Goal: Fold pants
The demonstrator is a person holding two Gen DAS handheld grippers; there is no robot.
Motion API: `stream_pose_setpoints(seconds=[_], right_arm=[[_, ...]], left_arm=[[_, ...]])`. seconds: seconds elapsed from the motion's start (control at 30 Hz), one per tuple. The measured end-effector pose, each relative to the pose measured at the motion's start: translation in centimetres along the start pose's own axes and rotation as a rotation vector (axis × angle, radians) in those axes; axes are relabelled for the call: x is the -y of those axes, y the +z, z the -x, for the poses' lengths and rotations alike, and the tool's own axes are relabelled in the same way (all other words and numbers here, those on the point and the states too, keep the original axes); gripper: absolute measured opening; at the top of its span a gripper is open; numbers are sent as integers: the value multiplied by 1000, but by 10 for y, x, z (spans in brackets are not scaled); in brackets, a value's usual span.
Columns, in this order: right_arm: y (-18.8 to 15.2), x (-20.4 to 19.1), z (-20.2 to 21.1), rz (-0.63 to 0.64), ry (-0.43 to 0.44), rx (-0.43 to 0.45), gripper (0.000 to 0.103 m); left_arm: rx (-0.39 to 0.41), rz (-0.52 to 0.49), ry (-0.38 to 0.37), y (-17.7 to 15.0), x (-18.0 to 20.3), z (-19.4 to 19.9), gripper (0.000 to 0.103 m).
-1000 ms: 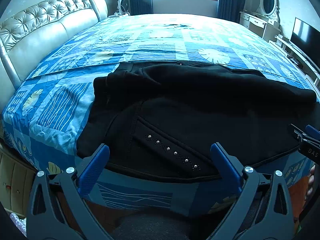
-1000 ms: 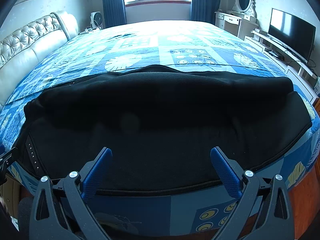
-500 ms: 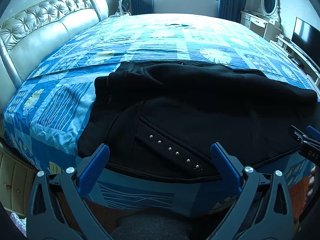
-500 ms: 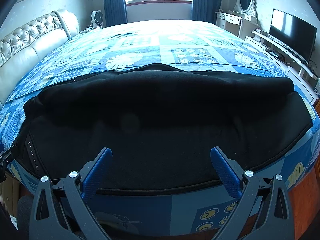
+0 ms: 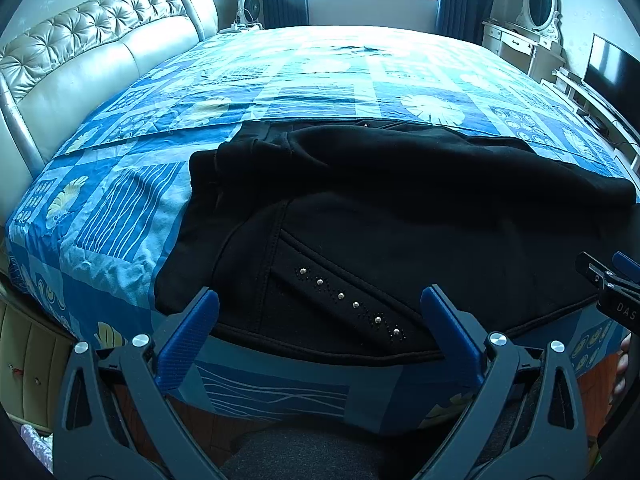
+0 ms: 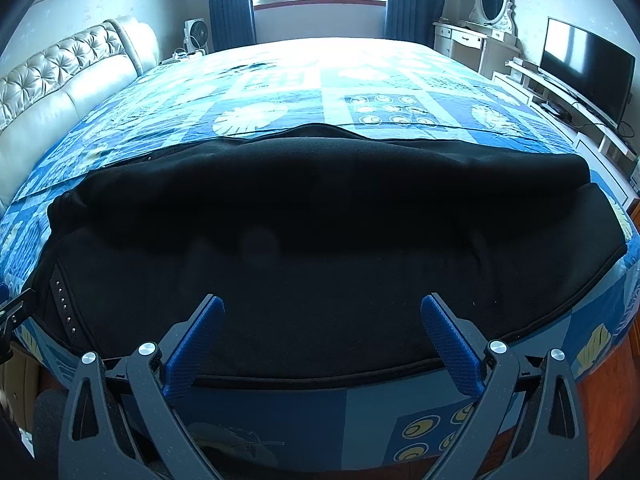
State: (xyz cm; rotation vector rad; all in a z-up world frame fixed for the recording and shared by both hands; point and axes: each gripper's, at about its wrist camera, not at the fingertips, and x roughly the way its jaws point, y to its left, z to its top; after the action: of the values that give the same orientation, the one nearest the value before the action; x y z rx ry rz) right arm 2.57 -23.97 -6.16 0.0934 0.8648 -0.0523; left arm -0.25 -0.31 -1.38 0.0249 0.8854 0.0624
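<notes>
Black, matte and fleece-like, the pants [image 5: 400, 216] lie spread on the bed [image 5: 320, 76] just ahead of both claws, their long axis running crosswise to the way the claws point, so the waist end sits before the left claw [image 5: 320, 332] and the leg end stretches past the right claw [image 6: 322, 338] to its right. Both claws stand wide apart and hold nothing; each hangs at the near edge of the mattress with its blue ribbed pads close to the corded hem of the cloth, though whether either pad touches the fabric cannot be told. Ahead of the left claw a slanted pocket carries a row of small bright studs [image 5: 348, 304], and beyond it the waistband is rumpled and partly turned over itself. Ahead of the right claw the cloth is smooth and nearly featureless, with a soft rolled ridge along its far side where one leg seems to lie over the other. Judging by this layout, the coming fold would bring one end over the other along that crosswise axis: the left claw is nearer the waist, the right nearer the leg ends. Under the pants the quilt [image 6: 360, 92] is thin printed cotton in blue squares, lightly creased, likely to drag along if pinched with the cloth.
</notes>
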Motion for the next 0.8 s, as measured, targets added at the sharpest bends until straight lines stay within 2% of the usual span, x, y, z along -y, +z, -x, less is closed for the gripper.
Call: stream_pose_setpoints(seconds=[0.8], right_arm=[[-1,-2,0,2,0,-3,98]], left_arm=[[5,0,4,0,-2,1,101]])
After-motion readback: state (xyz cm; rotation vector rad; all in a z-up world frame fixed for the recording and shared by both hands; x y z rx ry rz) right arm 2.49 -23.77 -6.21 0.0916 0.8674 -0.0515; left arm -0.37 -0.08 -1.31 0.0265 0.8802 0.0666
